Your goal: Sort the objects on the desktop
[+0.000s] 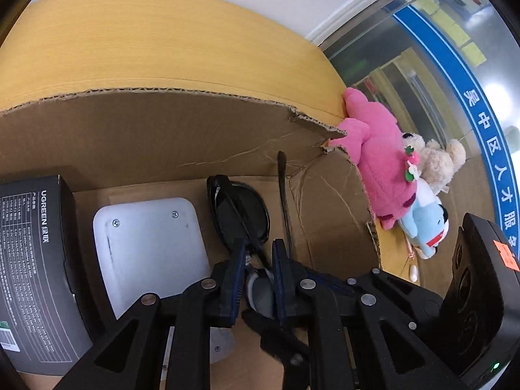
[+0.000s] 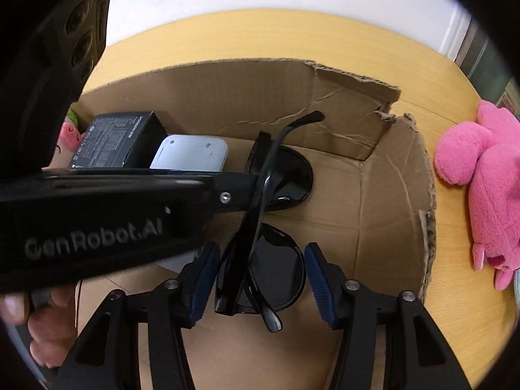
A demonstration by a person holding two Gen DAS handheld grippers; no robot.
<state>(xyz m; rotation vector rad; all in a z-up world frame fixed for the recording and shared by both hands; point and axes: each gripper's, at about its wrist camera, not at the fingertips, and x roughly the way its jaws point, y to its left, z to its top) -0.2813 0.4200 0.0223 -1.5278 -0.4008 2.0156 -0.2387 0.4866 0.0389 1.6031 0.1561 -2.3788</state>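
Sunglasses (image 2: 276,214), black with dark lenses, hang inside an open cardboard box (image 2: 383,201) that sits on a yellow wooden desk (image 1: 162,39). The left gripper (image 1: 256,253) is closed on the bridge between the lenses, holding the pair over the box floor, probably to set it down there. The right gripper (image 2: 256,279) waits with its blue-padded jaws spread wide on either side of the lower lens, gripping nothing; whether a pad touches the frame is unclear. One temple arm sticks up towards the back wall. Also in the box, to the left, lie a black UGREEN carton (image 1: 35,260) and a white plastic device (image 1: 152,247). Outside it, on the desk, rest a pink plush toy (image 1: 377,162) and smaller soft toys (image 1: 429,201).
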